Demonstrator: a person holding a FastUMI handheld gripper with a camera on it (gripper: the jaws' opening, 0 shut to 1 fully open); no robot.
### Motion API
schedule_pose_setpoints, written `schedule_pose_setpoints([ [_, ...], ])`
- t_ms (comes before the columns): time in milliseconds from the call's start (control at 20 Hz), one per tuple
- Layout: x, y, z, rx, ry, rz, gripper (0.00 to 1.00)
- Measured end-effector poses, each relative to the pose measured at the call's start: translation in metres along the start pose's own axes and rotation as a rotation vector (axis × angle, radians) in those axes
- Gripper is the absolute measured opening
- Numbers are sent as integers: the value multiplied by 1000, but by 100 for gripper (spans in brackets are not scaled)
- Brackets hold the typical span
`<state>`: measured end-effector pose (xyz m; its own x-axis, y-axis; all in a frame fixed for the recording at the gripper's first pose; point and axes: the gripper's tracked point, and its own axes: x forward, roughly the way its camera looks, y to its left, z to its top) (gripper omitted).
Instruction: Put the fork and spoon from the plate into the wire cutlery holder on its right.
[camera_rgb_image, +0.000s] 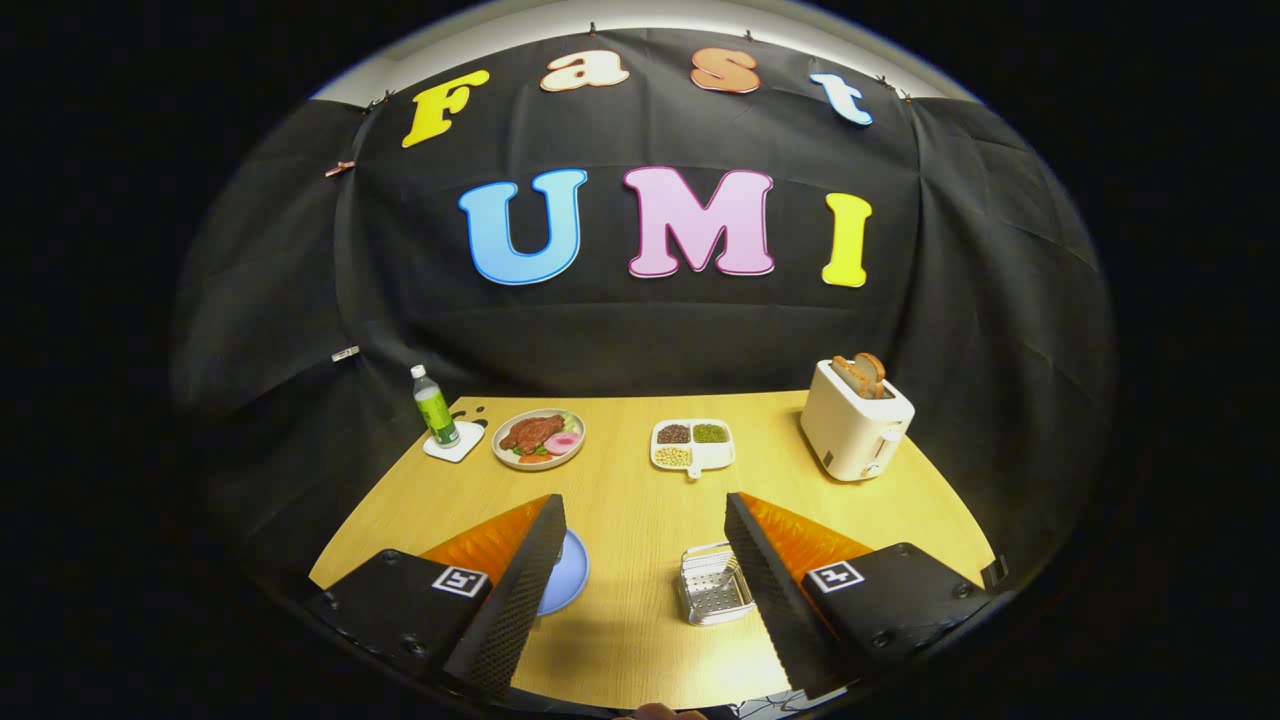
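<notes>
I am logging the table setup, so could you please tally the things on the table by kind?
Plates and dishes: 3 (blue plate, food plate, divided dish)
Bottles: 1 (green bottle on a white coaster)
Coasters: 1
Toasters: 1 (toaster)
Cutlery holders: 1 (wire holder)
Total: 7
The gripper is open, holding nothing.

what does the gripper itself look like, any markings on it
The gripper has two long wedge-shaped fingers with fine ribbed inner pads, set apart with nothing between them. Each sits on a black blocky mount bearing a square black-and-white tag.
</notes>
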<state>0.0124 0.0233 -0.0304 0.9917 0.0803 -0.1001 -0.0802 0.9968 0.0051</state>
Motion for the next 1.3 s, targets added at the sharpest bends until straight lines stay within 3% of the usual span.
schedule_pose_setpoints([
  [500,57,93,-89,-87,278,216,100],
  [900,102,129,-172,-187,491,277,98],
  [1050,111,133,-198,-199,561,270,86],
  [1150,118,133,-212,-172,616,246,85],
  [1300,126,133,-221,-145,664,211,62],
])
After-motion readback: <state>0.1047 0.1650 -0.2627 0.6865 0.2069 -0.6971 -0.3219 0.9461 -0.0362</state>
